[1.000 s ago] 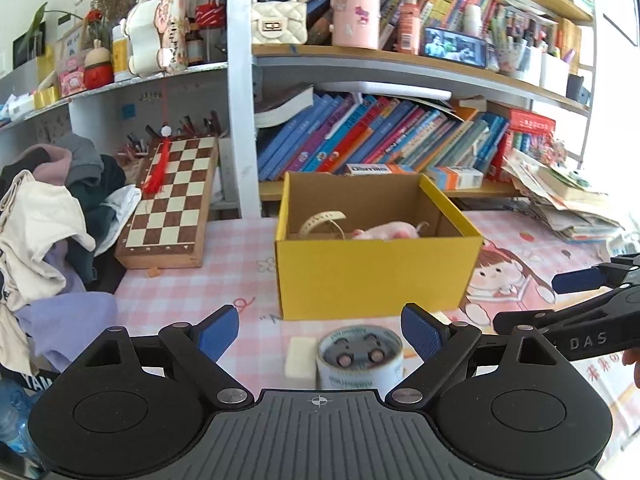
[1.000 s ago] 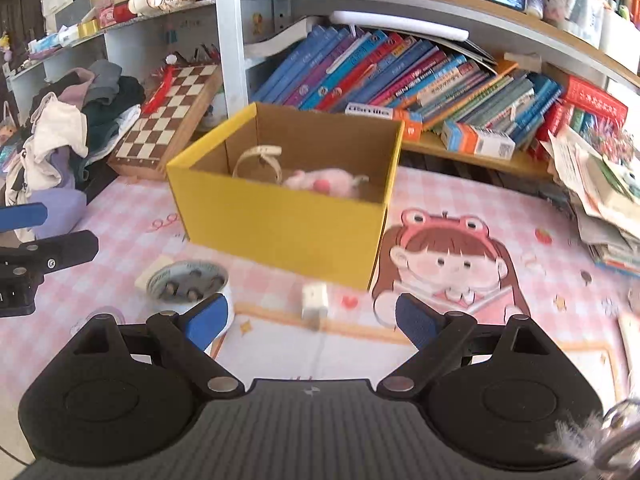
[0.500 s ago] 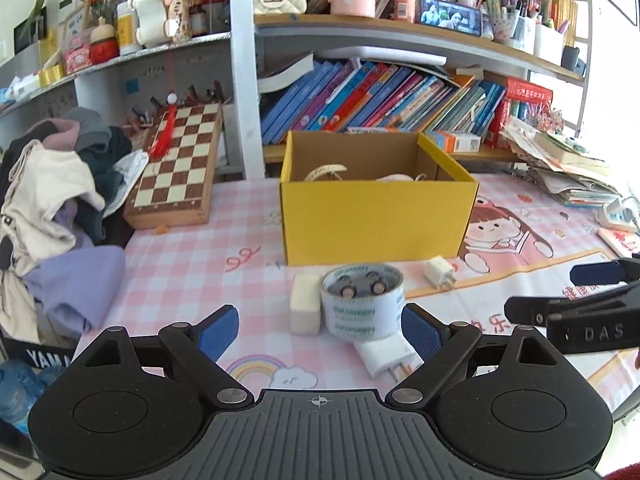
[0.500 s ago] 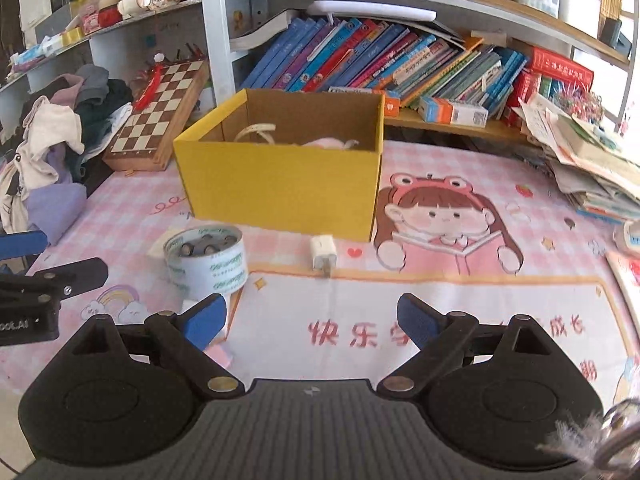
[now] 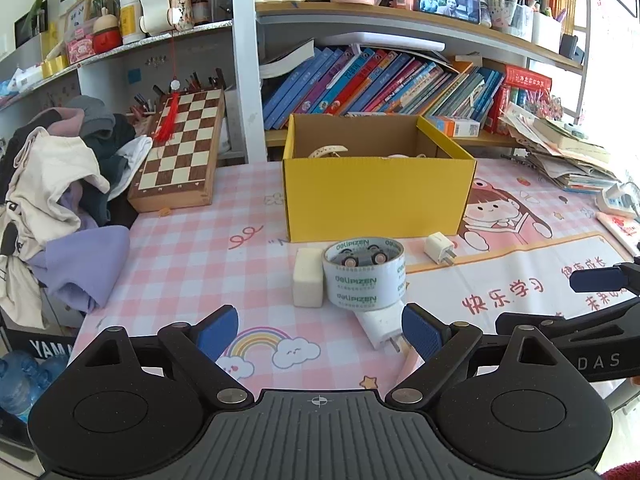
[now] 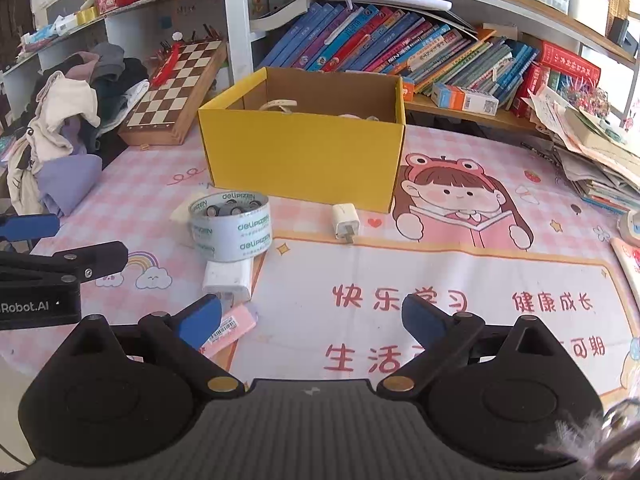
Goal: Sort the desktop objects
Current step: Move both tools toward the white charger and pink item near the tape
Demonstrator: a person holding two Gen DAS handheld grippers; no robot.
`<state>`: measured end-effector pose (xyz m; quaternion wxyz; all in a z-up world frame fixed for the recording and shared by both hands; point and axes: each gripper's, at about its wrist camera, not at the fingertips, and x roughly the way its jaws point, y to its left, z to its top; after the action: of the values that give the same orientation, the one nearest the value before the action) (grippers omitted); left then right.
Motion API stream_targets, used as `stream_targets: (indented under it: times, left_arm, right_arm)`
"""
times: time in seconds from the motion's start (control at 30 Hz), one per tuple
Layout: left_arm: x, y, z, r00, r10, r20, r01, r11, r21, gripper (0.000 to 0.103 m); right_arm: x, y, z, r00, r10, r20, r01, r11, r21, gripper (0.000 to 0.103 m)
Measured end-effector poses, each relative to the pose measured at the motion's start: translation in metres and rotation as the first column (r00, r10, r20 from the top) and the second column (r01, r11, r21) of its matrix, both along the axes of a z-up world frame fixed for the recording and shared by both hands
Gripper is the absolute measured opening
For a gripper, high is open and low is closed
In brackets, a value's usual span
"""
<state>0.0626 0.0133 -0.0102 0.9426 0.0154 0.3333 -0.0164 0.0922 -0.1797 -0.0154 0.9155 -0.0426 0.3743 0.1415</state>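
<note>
A yellow cardboard box [image 5: 376, 196] stands open on the pink desk mat, with a beige strap [image 5: 329, 151] inside; it also shows in the right wrist view [image 6: 304, 156]. In front of it sit a tape roll [image 5: 364, 276] with small batteries inside, a white block [image 5: 308, 283], a small white charger [image 5: 439, 248] and a larger white plug [image 5: 380, 326]. The right wrist view shows the tape roll [image 6: 230, 226], small charger [image 6: 345, 220], larger plug [image 6: 229, 280] and a pink eraser [image 6: 229, 330]. My left gripper [image 5: 318, 332] is open and empty, short of the tape roll. My right gripper [image 6: 310, 320] is open and empty over the mat.
A chessboard [image 5: 180, 152] leans at the back left beside a heap of clothes [image 5: 52, 184]. Bookshelves [image 5: 384, 84] stand behind the box. Stacked papers [image 5: 568, 156] lie at the right edge. The desk's left edge drops off by the clothes.
Both grippers have pulled back from the yellow box toward the near side of the desk. The tape roll, plugs and eraser have come into fuller view. Both stay open.
</note>
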Motion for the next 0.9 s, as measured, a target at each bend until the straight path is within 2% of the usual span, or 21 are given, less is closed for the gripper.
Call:
stream_targets:
  times: [0.23, 0.9]
  left_arm:
    - [-0.006, -0.004, -0.005, 1.0, -0.014, -0.026, 0.015, 1.0, 0.014, 0.091]
    - [-0.003, -0.003, -0.013, 0.999, -0.01, -0.05, 0.011, 1.0, 0.014, 0.091]
  right_arm:
    - [-0.004, 0.001, -0.007, 0.999, -0.007, -0.035, 0.008, 1.0, 0.005, 0.098]
    - [-0.003, 0.005, -0.013, 0.998, 0.011, -0.057, -0.011, 1.0, -0.009, 0.098]
